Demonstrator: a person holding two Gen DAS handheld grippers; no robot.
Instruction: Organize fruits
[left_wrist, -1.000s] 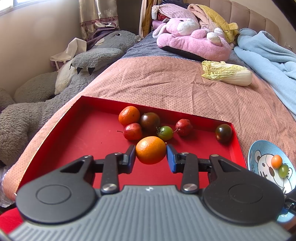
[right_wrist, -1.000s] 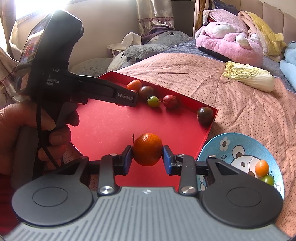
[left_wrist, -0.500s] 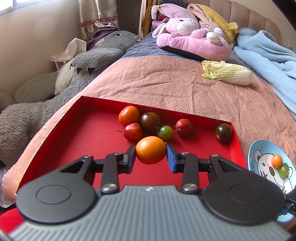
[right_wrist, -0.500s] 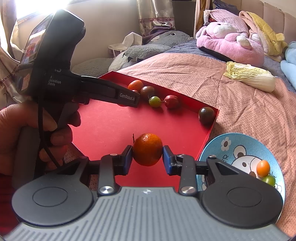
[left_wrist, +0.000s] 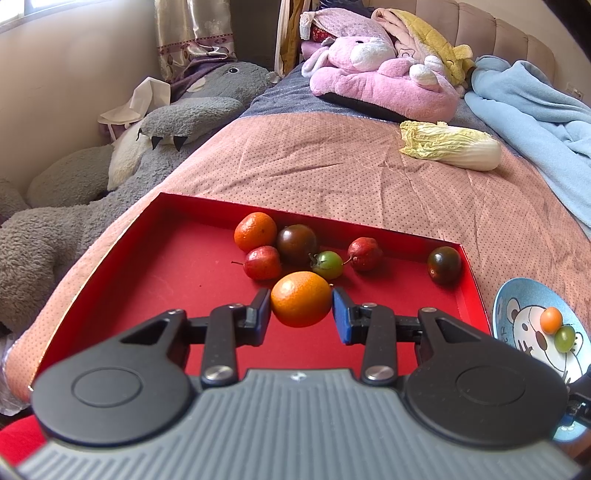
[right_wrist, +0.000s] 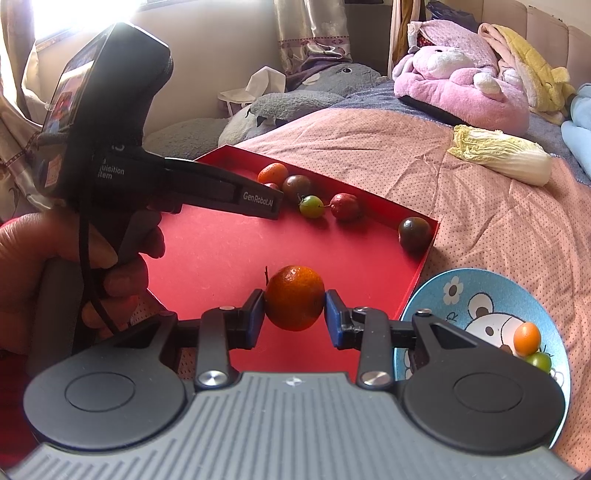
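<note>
Left wrist view first: the left gripper (left_wrist: 301, 312) is clamped on an orange tangerine (left_wrist: 301, 299), blue pads pressed to its flanks, hanging over the near part of the red tray (left_wrist: 147, 280). Over on the right wrist view, same story: the right gripper (right_wrist: 293, 317) is clenched on a second tangerine (right_wrist: 294, 297), this one with a little stem stub poking up, poised above the tray's near edge just beside the blue bear bowl (right_wrist: 480, 291). Two small tomatoes, one orange (right_wrist: 527, 338) and one green (right_wrist: 539, 361), sit in that bowl already; more fruit clusters along the tray's far wall. These tangerines look light and round, with soft, slightly loose skin that I'd guess gives under pressure, so a squeeze across the widest part, as both have it, seems right; any harder and the peel could bruise, any lighter and they may roll out.
</note>
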